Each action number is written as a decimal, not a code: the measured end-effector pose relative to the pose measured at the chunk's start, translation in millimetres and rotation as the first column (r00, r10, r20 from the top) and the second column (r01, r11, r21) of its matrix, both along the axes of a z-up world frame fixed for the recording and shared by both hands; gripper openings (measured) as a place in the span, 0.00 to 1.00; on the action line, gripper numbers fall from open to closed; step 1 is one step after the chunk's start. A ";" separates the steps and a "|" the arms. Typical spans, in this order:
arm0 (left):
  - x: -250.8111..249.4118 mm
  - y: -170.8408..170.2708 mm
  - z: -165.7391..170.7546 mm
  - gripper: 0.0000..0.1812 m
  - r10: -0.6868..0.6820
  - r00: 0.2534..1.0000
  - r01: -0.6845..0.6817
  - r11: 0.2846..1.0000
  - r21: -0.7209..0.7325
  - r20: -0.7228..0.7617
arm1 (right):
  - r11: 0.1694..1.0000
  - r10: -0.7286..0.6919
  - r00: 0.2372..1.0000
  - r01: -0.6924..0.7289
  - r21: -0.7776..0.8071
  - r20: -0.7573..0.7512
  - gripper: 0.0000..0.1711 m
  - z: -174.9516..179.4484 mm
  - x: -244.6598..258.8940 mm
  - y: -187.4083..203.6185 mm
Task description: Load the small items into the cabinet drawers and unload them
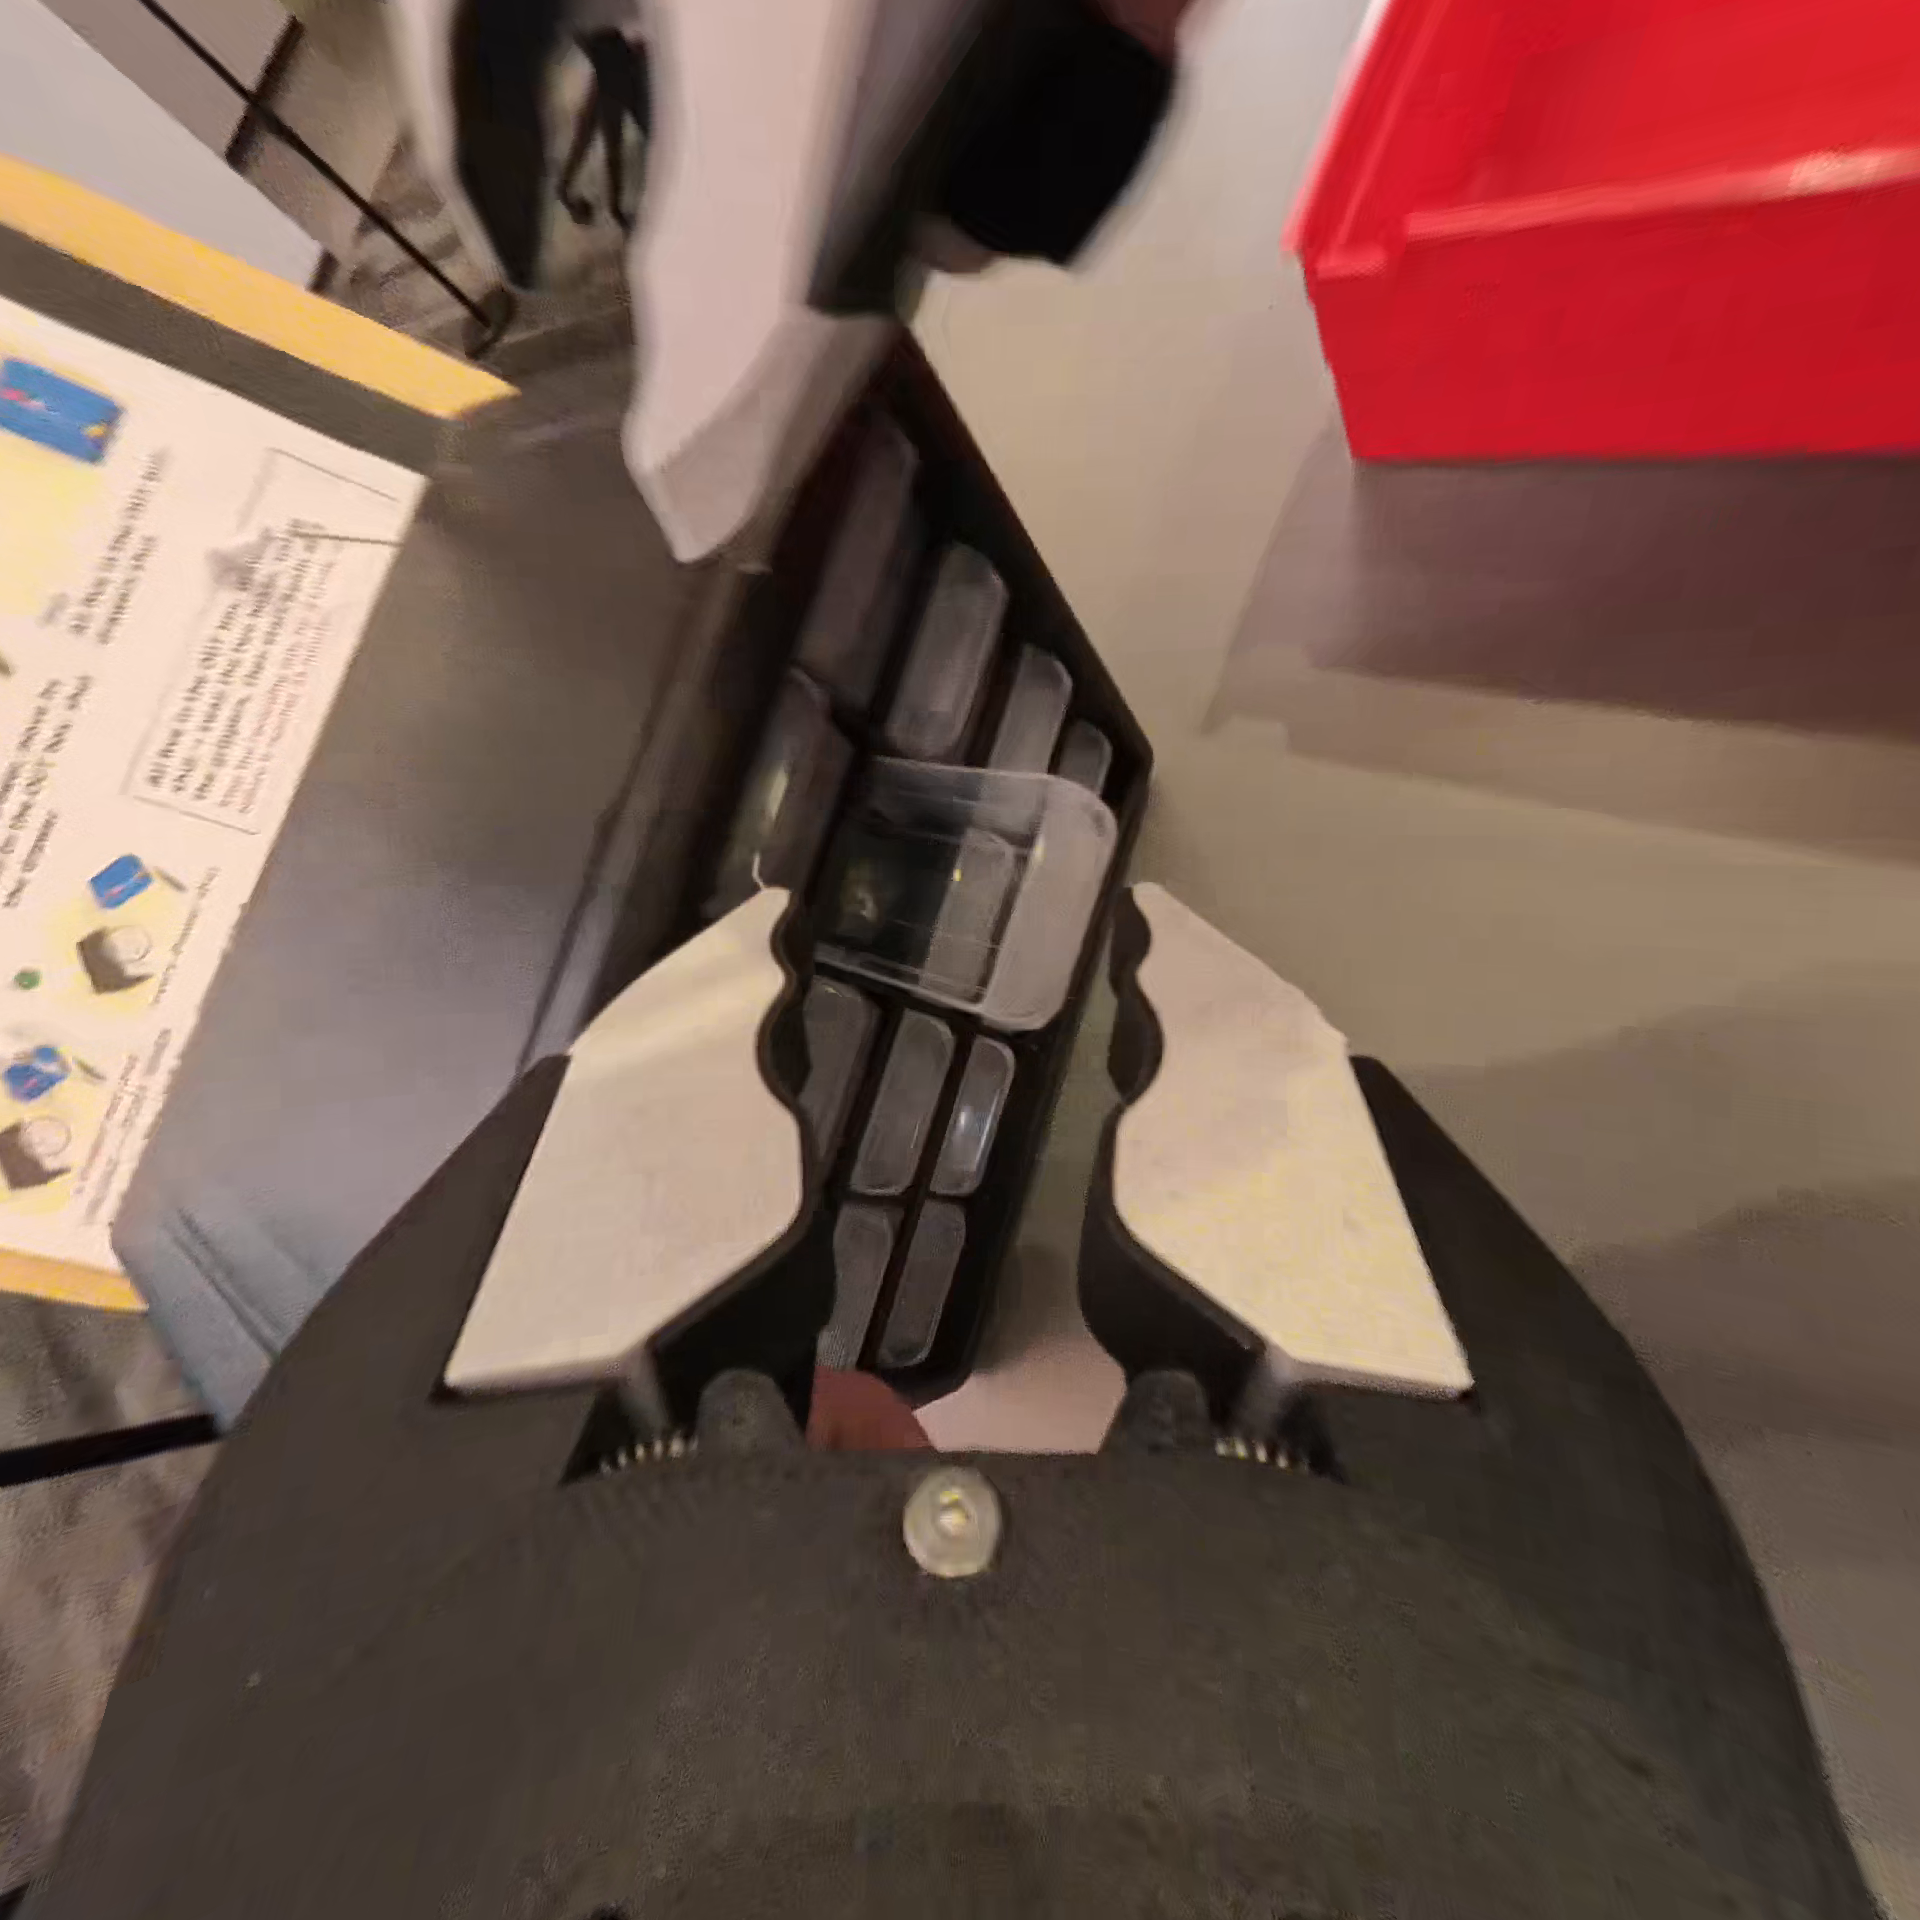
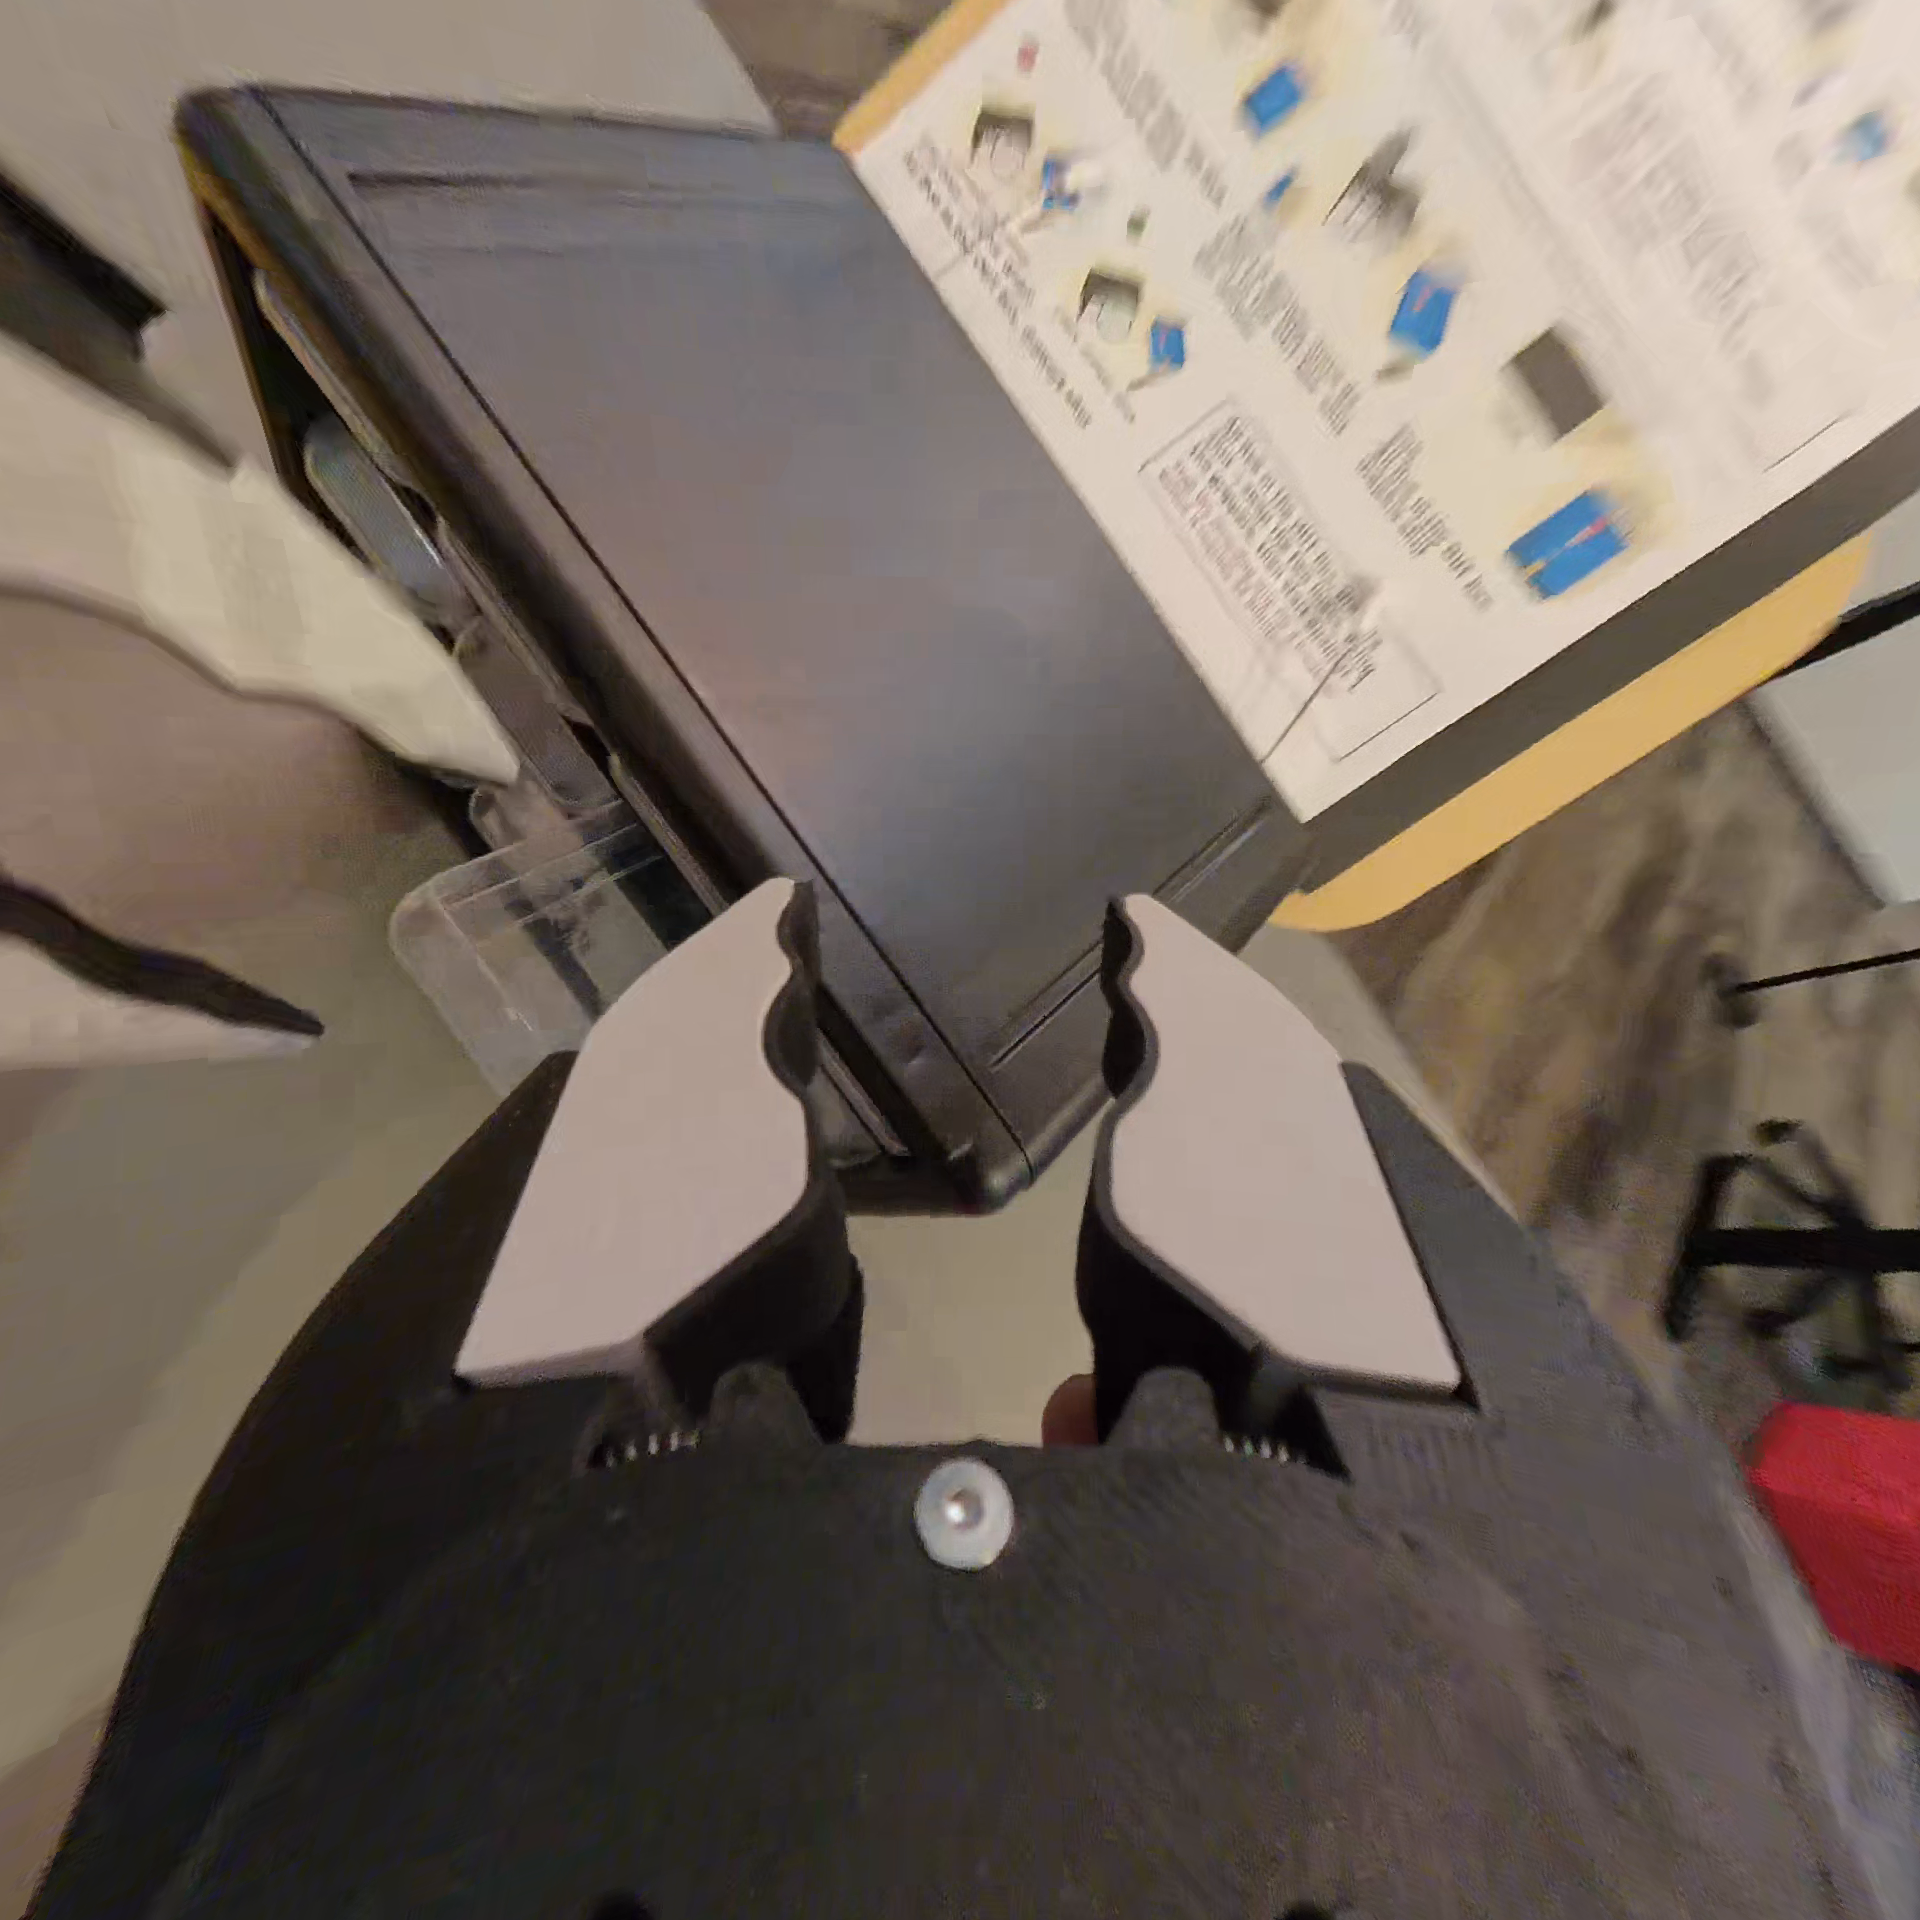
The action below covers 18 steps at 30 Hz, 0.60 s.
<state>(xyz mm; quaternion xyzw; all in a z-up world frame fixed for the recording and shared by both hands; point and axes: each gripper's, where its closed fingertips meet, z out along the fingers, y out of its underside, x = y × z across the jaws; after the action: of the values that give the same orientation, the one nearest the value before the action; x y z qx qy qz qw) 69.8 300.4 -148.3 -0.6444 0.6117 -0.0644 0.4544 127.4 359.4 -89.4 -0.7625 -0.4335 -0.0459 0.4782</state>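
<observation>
Two tongs, both open and empty. Left tongs (image 1: 951,914) hover at the black cabinet (image 1: 997,665) front on the counter (image 1: 1507,1039), where one clear drawer (image 1: 966,894) juts out, likely for access. Right tongs (image 2: 956,925) straddle its top corner, probably bracing. Small items: unclear.

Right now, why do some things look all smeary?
Left wrist view: the other hand-held gripper up top and the red bin are motion-blurred; the clear drawer stays fairly sharp. Right wrist view: the instruction sheet is smeared, the black cabinet soft.
</observation>
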 end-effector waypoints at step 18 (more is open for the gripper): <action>10.1 6.5 -58.1 0.12 0.069 0.974 -0.032 0.985 0.168 -0.218 | 0.935 -0.003 0.953 -0.105 -0.338 -0.304 0.26 -26.9 -5.8 28.7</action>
<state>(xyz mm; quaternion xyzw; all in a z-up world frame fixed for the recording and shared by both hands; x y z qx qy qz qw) 79.8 307.0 -206.3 -0.6235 0.6455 0.0701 0.4355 121.6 388.1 -116.3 -0.8219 -0.3769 0.1605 0.3959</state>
